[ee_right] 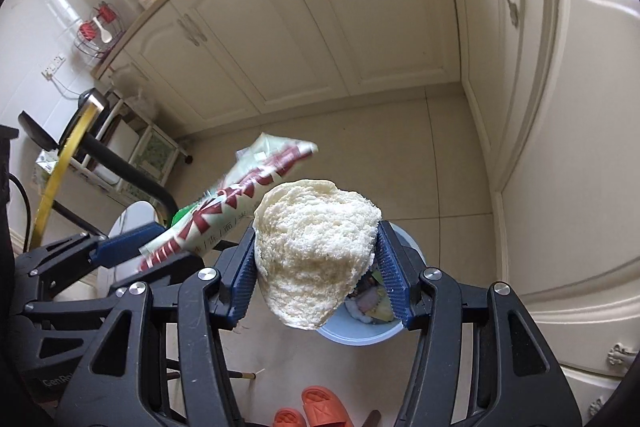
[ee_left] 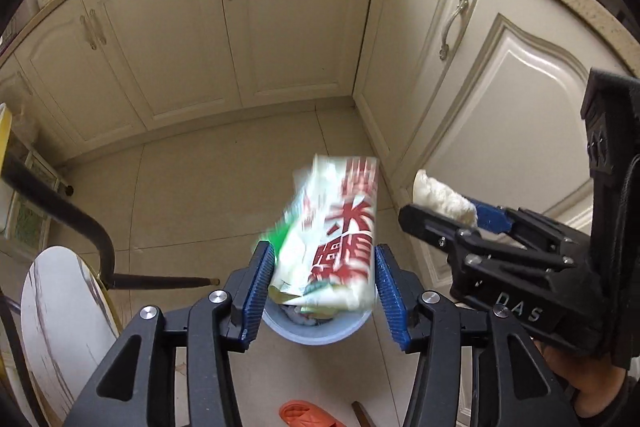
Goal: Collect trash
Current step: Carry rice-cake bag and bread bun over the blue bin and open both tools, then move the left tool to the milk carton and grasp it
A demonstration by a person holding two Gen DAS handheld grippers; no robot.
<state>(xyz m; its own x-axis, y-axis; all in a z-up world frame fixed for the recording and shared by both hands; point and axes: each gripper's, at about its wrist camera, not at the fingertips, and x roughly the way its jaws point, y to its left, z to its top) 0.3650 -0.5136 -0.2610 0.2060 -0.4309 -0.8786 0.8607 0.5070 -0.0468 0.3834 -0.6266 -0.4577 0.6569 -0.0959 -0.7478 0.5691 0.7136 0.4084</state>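
A white food wrapper [ee_left: 332, 239] with red print and a green patch is between the blue pads of my left gripper [ee_left: 325, 249]. It is blurred while the fingers are sharp, and the pads stand clear of its edges. A light blue bin [ee_left: 320, 337] with rubbish in it stands on the floor straight below. My right gripper [ee_right: 316, 231] is shut on a lump of white bread [ee_right: 316, 251] above the same bin [ee_right: 352, 339]. The left wrist view has the right gripper [ee_left: 440, 211] and its bread [ee_left: 444, 199] close on the right. From the right wrist I see the wrapper [ee_right: 228, 203] at the left gripper [ee_right: 160, 247].
Cream cabinet doors [ee_left: 280, 27] meet in a corner just behind the bin. Orange slippers [ee_right: 320, 407] lie on the tiled floor near the bin. A black chair frame [ee_left: 80, 223] and a white marbled round top [ee_left: 60, 327] stand on the left, with a shelf cart [ee_right: 152, 151] beyond.
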